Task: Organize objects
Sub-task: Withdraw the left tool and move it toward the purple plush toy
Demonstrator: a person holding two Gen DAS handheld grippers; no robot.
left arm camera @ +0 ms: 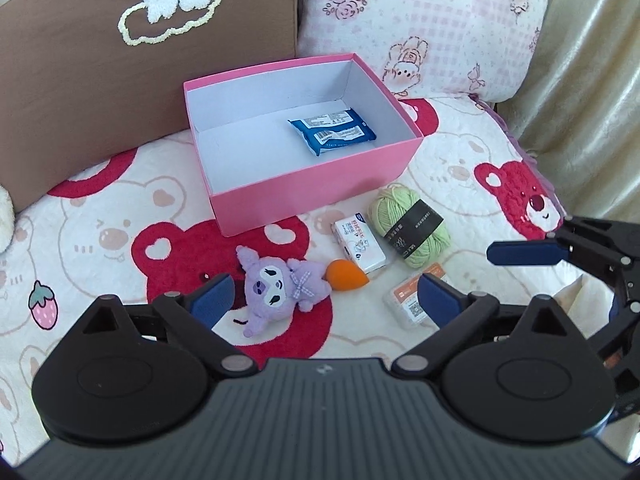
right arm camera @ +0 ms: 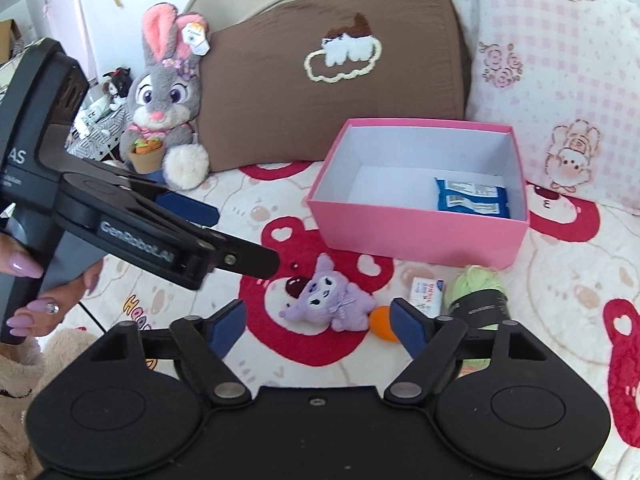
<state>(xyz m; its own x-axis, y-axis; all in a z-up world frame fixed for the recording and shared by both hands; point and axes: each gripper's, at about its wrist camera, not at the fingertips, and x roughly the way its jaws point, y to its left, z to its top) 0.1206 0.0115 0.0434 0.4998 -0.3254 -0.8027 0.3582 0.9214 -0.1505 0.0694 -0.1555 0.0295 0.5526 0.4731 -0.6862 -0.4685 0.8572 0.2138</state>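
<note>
An open pink box (left arm camera: 316,192) (right arm camera: 416,232) stands on the bed with a blue wipes pack (left arm camera: 332,130) (right arm camera: 472,198) inside. In front of it lie a purple plush (left arm camera: 280,288) (right arm camera: 328,300), an orange sponge (left arm camera: 346,276) (right arm camera: 382,322), a white tissue pack (left arm camera: 358,246) (right arm camera: 428,290), a green yarn ball (left arm camera: 408,224) (right arm camera: 478,292) and a clear card case (left arm camera: 408,300). My left gripper (left arm camera: 324,300) is open above the plush. My right gripper (right arm camera: 318,328) is open and empty just short of the plush; it also shows at the right edge of the left wrist view (left arm camera: 520,254).
A brown pillow (left arm camera: 100,72) (right arm camera: 328,76) and a pink checked pillow (left arm camera: 420,20) (right arm camera: 552,72) lean behind the box. A grey rabbit plush (right arm camera: 164,104) sits at the far left. A beige curtain (left arm camera: 592,80) hangs at the right. The bear-print blanket (left arm camera: 100,232) covers the bed.
</note>
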